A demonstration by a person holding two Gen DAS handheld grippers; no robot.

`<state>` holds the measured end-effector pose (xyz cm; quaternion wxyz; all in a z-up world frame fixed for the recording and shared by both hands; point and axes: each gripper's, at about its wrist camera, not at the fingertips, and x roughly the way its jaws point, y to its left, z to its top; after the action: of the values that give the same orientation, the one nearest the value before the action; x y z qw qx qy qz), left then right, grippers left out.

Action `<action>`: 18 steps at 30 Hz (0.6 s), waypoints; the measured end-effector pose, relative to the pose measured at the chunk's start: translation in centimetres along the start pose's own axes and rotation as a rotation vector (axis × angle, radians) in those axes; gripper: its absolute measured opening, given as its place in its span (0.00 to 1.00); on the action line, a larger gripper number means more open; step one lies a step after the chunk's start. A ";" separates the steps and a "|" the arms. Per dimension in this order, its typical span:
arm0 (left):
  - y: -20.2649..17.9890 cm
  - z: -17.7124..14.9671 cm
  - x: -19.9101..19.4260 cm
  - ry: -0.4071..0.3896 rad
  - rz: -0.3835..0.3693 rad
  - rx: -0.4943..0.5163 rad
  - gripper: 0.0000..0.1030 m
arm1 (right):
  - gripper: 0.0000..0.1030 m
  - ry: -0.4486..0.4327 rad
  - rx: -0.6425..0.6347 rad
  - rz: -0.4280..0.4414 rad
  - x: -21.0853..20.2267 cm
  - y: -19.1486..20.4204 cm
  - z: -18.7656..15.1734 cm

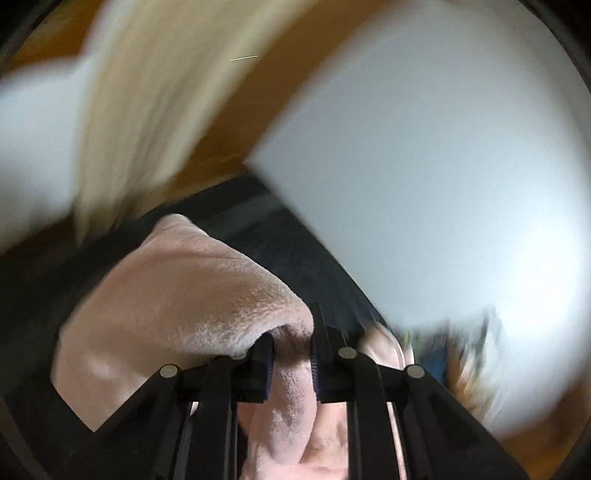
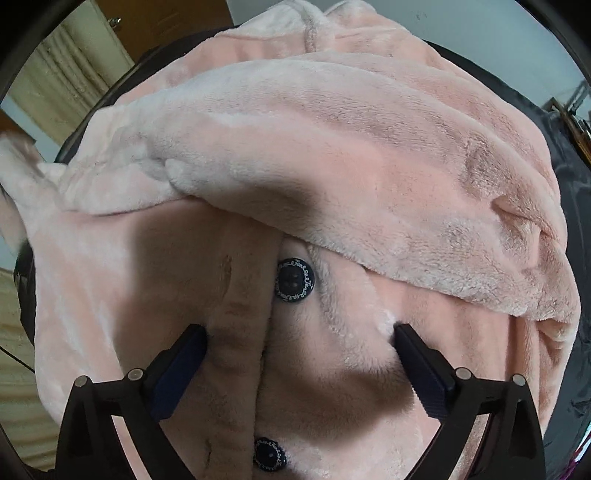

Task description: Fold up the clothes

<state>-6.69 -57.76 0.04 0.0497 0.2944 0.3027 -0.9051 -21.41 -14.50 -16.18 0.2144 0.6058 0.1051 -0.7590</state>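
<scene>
A pink fleece garment (image 2: 295, 155) with dark buttons (image 2: 294, 280) lies spread on a dark surface, one sleeve folded across its front. My right gripper (image 2: 301, 345) is open and rests low over the button placket, fingers on either side of it. In the left wrist view my left gripper (image 1: 291, 350) is shut on a fold of the pink fleece (image 1: 177, 295) and holds it lifted above the dark surface (image 1: 288, 243). That view is blurred by motion.
A cream curtain (image 2: 62, 85) and wooden furniture (image 2: 162, 22) stand at the far left in the right wrist view. The dark surface (image 2: 569, 206) shows at the right of the garment. A white wall (image 1: 424, 166) and an orange-brown band fill the blurred left wrist view.
</scene>
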 end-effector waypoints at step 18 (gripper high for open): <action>-14.5 -22.0 8.9 0.662 -0.093 0.955 0.26 | 0.99 -0.163 0.468 0.217 -7.3 -12.7 -4.1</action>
<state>-6.80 -32.54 -11.57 -0.2256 0.5377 -0.1271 -0.8024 -22.34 -0.09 -11.42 0.1566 0.5835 -0.1565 -0.7814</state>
